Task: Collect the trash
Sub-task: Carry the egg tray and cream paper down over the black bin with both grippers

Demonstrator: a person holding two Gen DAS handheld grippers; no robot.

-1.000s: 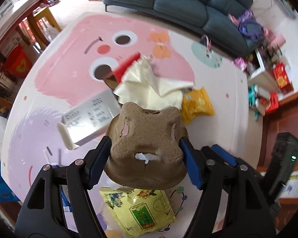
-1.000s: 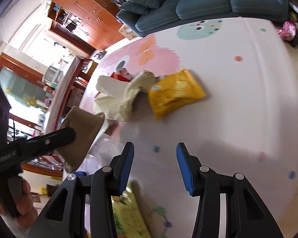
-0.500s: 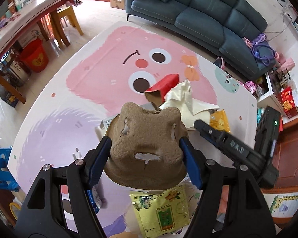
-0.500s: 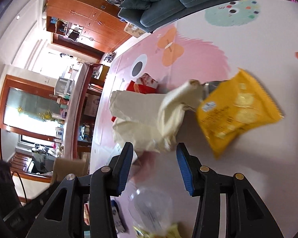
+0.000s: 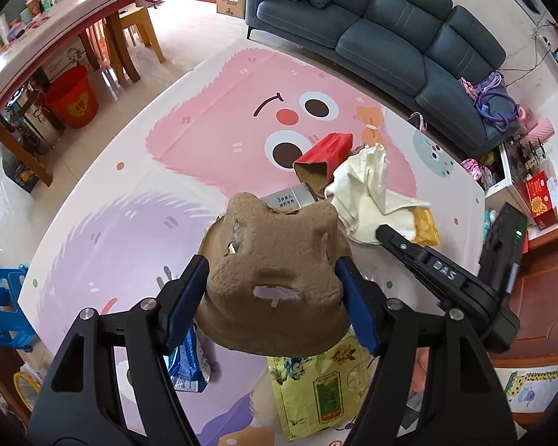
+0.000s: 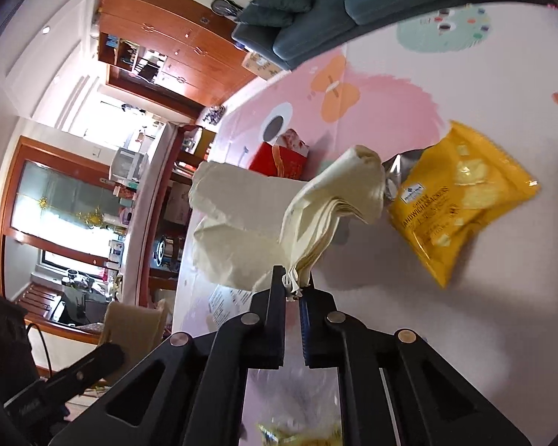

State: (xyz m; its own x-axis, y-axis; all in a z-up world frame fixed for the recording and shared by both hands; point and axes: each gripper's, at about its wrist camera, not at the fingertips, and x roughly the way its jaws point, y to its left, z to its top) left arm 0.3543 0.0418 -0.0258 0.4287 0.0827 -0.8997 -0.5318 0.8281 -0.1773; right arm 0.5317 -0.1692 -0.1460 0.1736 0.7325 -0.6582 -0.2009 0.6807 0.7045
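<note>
The left gripper [image 5: 271, 290] is clamped on a brown moulded-pulp tray [image 5: 275, 278], its blue pads [image 5: 189, 297] pressing the tray's two sides. The tray is held above the play mat [image 5: 189, 148], underside toward the camera, with several torn openings in its surface.

The right gripper [image 6: 293, 290] is closed down to a narrow gap, pinching the gathered edge of a cream paper bag [image 6: 279, 219]. In the left wrist view the same gripper [image 5: 394, 236] enters from 3 o'clock, its tip touching the cream paper bag [image 5: 364, 200] at about 1 o'clock of the tray.

Trash on the mat, left wrist view:
- A red carton [image 5: 325, 158], open end toward the camera, lies at 12 o'clock of the bag and touches it.
- A yellow snack packet [image 5: 424, 223] lies partly under the bag at its 4 o'clock side.
- A grey printed box [image 5: 288, 199] shows just beyond the tray's far edge.
- A yellow-green pouch [image 5: 316, 386] lies below the tray at 6 o'clock.
- A blue wrapper [image 5: 188, 364] lies at 7 o'clock, partly hidden by the left finger.

In the right wrist view the yellow snack packet [image 6: 457, 200] sits at 2 o'clock of the gripper tip, its opened silver end touching the bag. The red carton [image 6: 279, 160] stands behind the bag at 12 o'clock. A clear plastic item at the bottom edge is too blurred to identify.

A dark teal sofa [image 5: 390, 26] borders the mat's far side.
</note>
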